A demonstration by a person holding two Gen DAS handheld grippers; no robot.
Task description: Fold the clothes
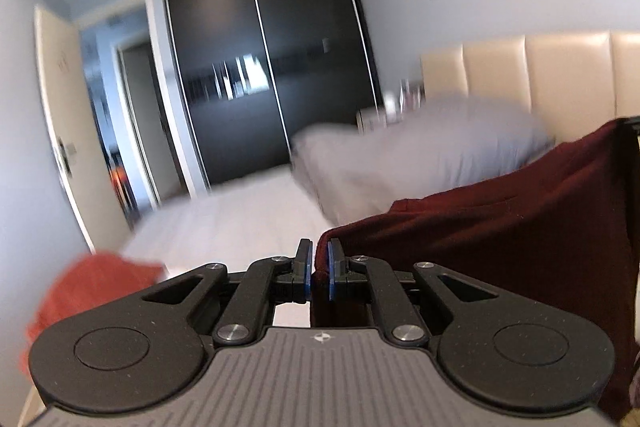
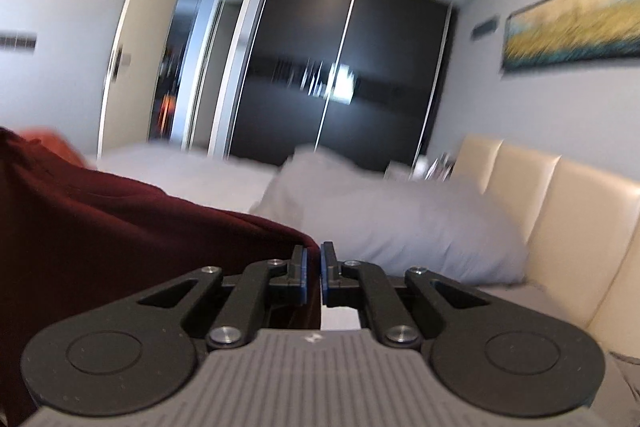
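Left tongs (image 1: 319,269) and right tongs (image 2: 313,273) each pinching a corner of dark red garment (image 1: 500,223), stretched between them above white bed (image 1: 240,219). Probably held taut to lay flat for folding.

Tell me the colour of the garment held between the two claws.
Dark maroon, plain with no pattern: the garment shows best in the left wrist view.

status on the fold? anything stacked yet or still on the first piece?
Done: no folded item or stack shows in either view. In hand: left gripper and right gripper each shut on an edge of the dark red garment, stretched between them above the bed. Left: lay it down and fold it; the orange garment lies loose.
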